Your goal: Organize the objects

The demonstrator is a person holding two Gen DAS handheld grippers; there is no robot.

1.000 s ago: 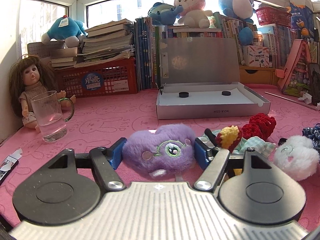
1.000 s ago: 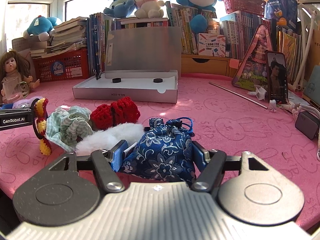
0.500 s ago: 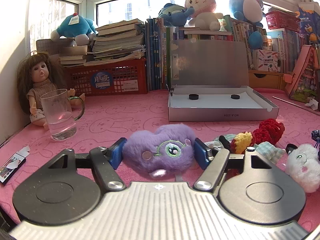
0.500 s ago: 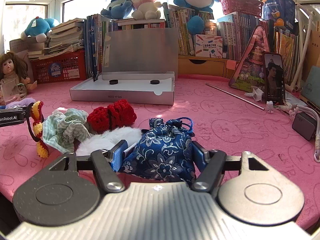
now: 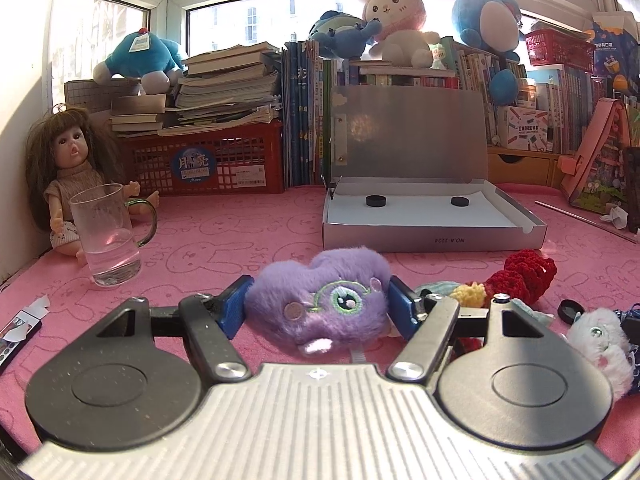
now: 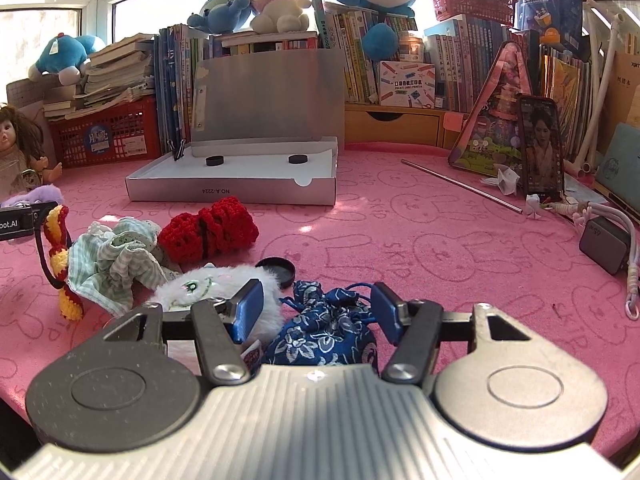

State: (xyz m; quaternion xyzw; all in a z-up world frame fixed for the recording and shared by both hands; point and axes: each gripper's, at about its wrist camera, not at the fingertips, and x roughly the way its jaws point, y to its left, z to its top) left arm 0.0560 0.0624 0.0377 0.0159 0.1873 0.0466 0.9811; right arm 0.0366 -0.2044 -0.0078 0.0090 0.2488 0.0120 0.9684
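My left gripper (image 5: pixel 320 307) is shut on a purple plush heart (image 5: pixel 316 300), both blue pads pressed into its fur just above the pink mat. My right gripper (image 6: pixel 318 312) straddles a blue floral drawstring pouch (image 6: pixel 324 336) that lies low on the mat. Its jaws are closing, with a gap still showing at the left pad. A white fluffy plush (image 6: pixel 208 284) lies just left of the pouch, touching it. An open silver box (image 6: pixel 232 192) with two black discs inside stands at the back centre.
A red crochet piece (image 6: pixel 208 232), a green checked cloth (image 6: pixel 112 260), a yellow-red crochet tie (image 6: pixel 56 232) and a black lid (image 6: pixel 278 270) lie between the grippers. A glass mug (image 5: pixel 108 236) and a doll (image 5: pixel 68 176) stand far left. A phone (image 6: pixel 540 148), a metal rod (image 6: pixel 460 186) and a charger (image 6: pixel 604 244) sit at the right.
The blue pouch now sits lower between the right jaws and no longer fills the space between the pads. More of the white plush shows. The left gripper keeps its hold on the purple heart.
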